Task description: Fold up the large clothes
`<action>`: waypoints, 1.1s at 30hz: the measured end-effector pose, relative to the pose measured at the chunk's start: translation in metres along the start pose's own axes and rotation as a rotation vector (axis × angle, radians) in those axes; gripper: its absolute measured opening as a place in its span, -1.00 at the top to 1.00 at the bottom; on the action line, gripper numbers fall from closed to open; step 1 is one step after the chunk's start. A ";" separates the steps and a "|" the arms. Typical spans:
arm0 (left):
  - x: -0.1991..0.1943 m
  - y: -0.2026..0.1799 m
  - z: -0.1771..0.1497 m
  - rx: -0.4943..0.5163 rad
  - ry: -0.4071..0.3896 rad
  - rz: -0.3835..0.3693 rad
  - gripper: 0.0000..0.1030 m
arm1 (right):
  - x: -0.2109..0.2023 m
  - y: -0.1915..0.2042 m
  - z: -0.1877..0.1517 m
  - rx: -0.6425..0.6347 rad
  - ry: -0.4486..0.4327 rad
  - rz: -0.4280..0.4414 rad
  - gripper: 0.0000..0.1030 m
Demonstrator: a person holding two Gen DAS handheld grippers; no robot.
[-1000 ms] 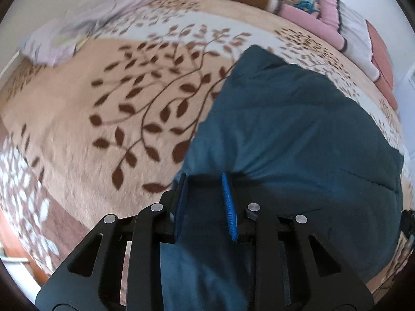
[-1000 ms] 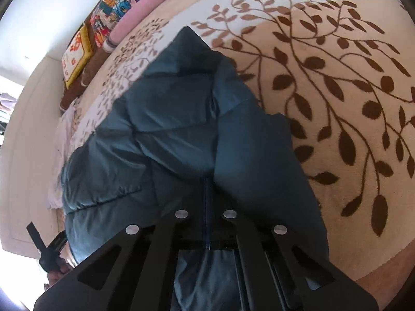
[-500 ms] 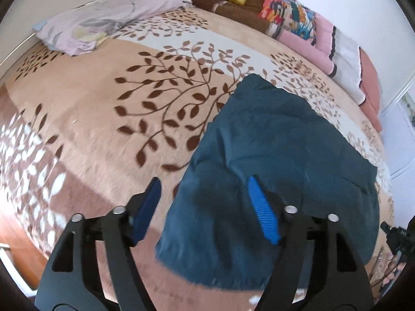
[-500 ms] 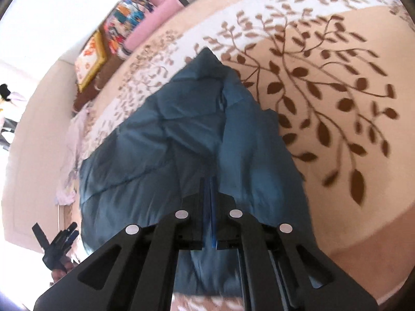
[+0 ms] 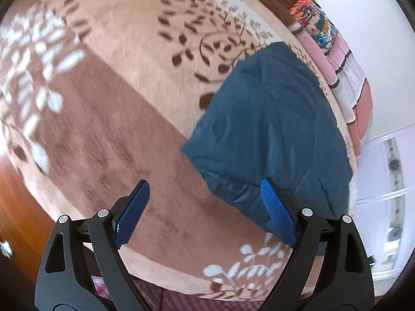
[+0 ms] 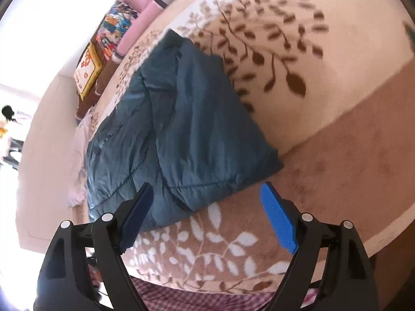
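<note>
Bedding fills most of what I see: a beige and brown blanket [image 5: 109, 119] with dark leaf sprigs and white leaf borders covers the bed, and the folded teal padded jacket [image 5: 272, 129] lies on it, right of centre in my left view and left of centre in the right view [image 6: 179, 119]. Along the upper right of the left frame runs a row of pillows [image 5: 334, 51], pink, patterned and brown, against a white wall; the right view shows the same row at its upper left, with a yellow cushion [image 6: 88, 70] at the end. A checked cloth shows at the bottom edge of both frames. Nothing lies on the jacket or blocks the way to it.

My left gripper [image 5: 205, 215] points steeply down over the blanket's brown band, its jaws opening wide, nothing between them; its right blue pad overlaps the jacket's near corner in the picture, whether it touches I cannot tell. My right gripper [image 6: 207, 217] is also tipped down, jaws opening, only blanket between them, just short of the jacket's near hem.
</note>
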State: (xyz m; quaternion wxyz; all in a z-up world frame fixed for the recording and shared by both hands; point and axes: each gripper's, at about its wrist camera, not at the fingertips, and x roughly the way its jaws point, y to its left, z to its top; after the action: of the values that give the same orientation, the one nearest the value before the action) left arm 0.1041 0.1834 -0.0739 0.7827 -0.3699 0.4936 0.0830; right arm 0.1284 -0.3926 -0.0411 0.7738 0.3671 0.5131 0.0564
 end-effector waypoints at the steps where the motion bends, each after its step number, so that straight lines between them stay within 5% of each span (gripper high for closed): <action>1: 0.005 -0.001 0.000 -0.015 0.012 -0.017 -0.68 | 0.006 0.000 -0.001 0.013 0.010 0.001 -0.59; 11: 0.034 -0.021 0.012 -0.066 -0.009 -0.062 -0.70 | 0.044 -0.004 0.004 0.119 0.034 0.051 -0.56; 13: 0.033 -0.028 0.014 -0.052 -0.032 -0.068 -0.70 | 0.047 -0.004 0.008 0.130 0.015 0.040 -0.41; 15: 0.032 -0.035 0.015 -0.025 -0.054 -0.048 -0.51 | 0.050 -0.005 0.009 0.142 0.010 0.032 -0.21; 17: 0.030 -0.041 0.016 0.016 -0.079 -0.003 0.06 | 0.051 -0.008 0.010 0.147 0.004 0.030 -0.01; 20: 0.021 -0.046 0.018 0.072 -0.096 0.000 0.60 | 0.048 -0.012 0.010 0.148 0.002 0.045 0.26; 25: 0.000 -0.059 0.009 0.176 -0.151 0.027 0.78 | 0.038 -0.007 0.005 0.087 -0.009 0.027 0.53; 33: -0.033 -0.052 -0.012 0.230 -0.152 -0.012 0.80 | 0.016 0.003 -0.010 0.007 -0.042 -0.010 0.61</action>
State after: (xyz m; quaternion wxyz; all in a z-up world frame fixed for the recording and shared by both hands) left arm 0.1051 0.1459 -0.0236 0.8555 -0.2733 0.4369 0.0491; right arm 0.1283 -0.3775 -0.0536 0.7835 0.3683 0.4986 0.0431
